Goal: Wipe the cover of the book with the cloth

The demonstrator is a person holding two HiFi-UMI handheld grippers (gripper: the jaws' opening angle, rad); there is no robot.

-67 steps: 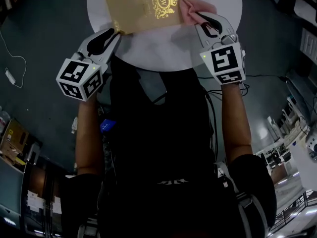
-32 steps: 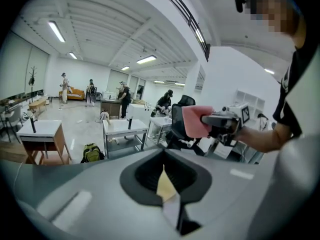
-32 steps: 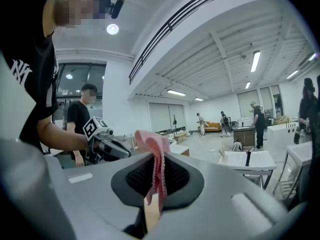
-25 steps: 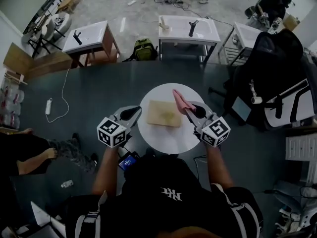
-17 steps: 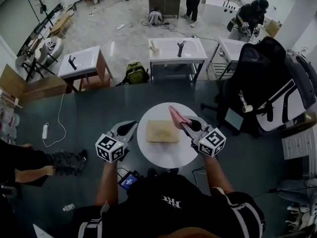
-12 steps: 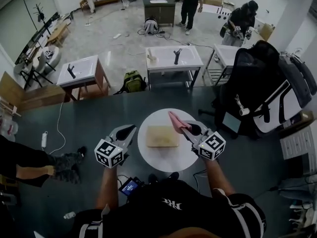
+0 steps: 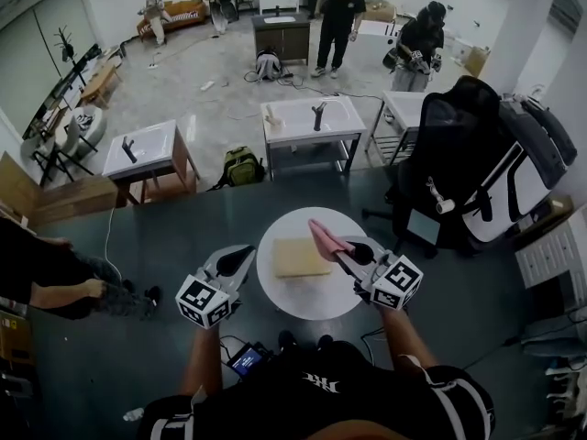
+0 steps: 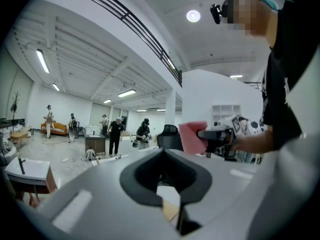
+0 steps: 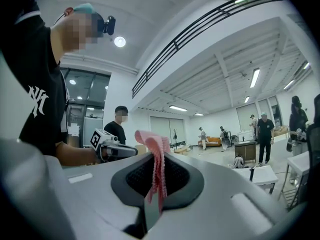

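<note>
In the head view a tan book (image 7: 296,257) lies flat on the round white table (image 7: 312,293). My right gripper (image 7: 347,254) is shut on a pink cloth (image 7: 325,237), which it holds above the table's right side, off the book. In the right gripper view the cloth (image 9: 156,160) stands pinched between the jaws of that gripper (image 9: 152,159). My left gripper (image 7: 240,260) hovers left of the table, shut and empty. The left gripper view shows its jaws (image 8: 162,152) together, with the cloth (image 8: 192,137) opposite and the book (image 8: 170,213) below.
A black office chair (image 7: 459,168) draped with a white bag stands right of the table. Behind are two sink stands (image 7: 307,122) (image 7: 145,150) and a green backpack (image 7: 240,165). A person's arm (image 7: 64,293) reaches in at the left. Several people stand far back.
Both grippers have risen off the table, the right one carrying the cloth up from the book. The head view has also risen, and the table looks much smaller.
</note>
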